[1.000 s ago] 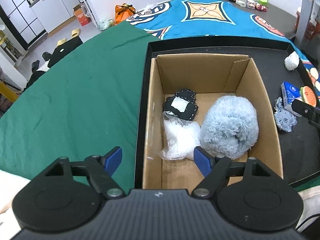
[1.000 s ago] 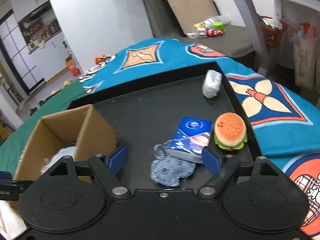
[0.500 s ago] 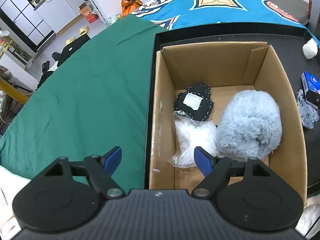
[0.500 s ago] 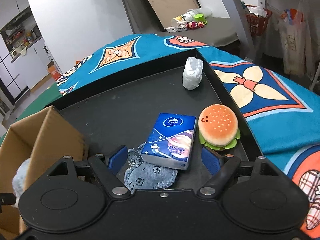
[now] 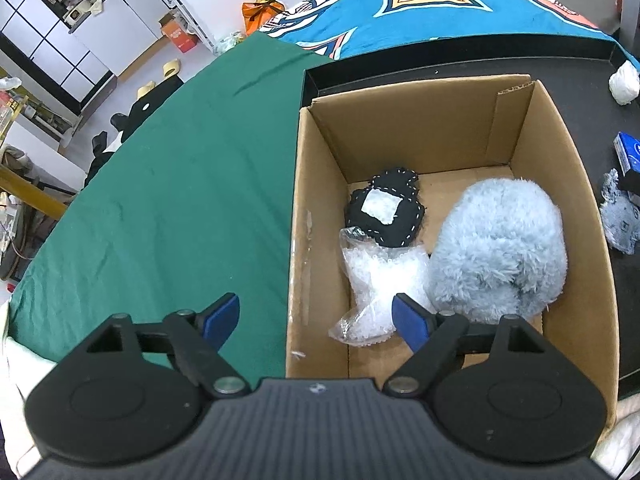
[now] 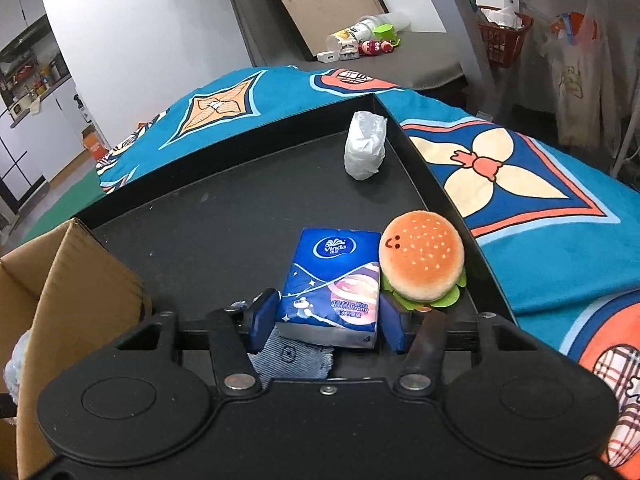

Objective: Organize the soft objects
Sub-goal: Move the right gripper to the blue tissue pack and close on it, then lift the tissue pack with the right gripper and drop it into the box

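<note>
Right gripper point(image 6: 326, 320) now narrowed onto tissue pack point(image 6: 334, 280), left gripper point(image 5: 316, 318) wide, hovering over cardboard box point(image 5: 316, 208).

Denim piece point(image 6: 294, 354) mostly under tissue pack point(image 6: 334, 280)

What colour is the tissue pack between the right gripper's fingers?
Blue, with a pink patch; the tissue pack shows best in the right wrist view.

A black tray point(image 6: 436, 184) carries a cardboard box point(image 5: 576, 184) and soft items.
</note>
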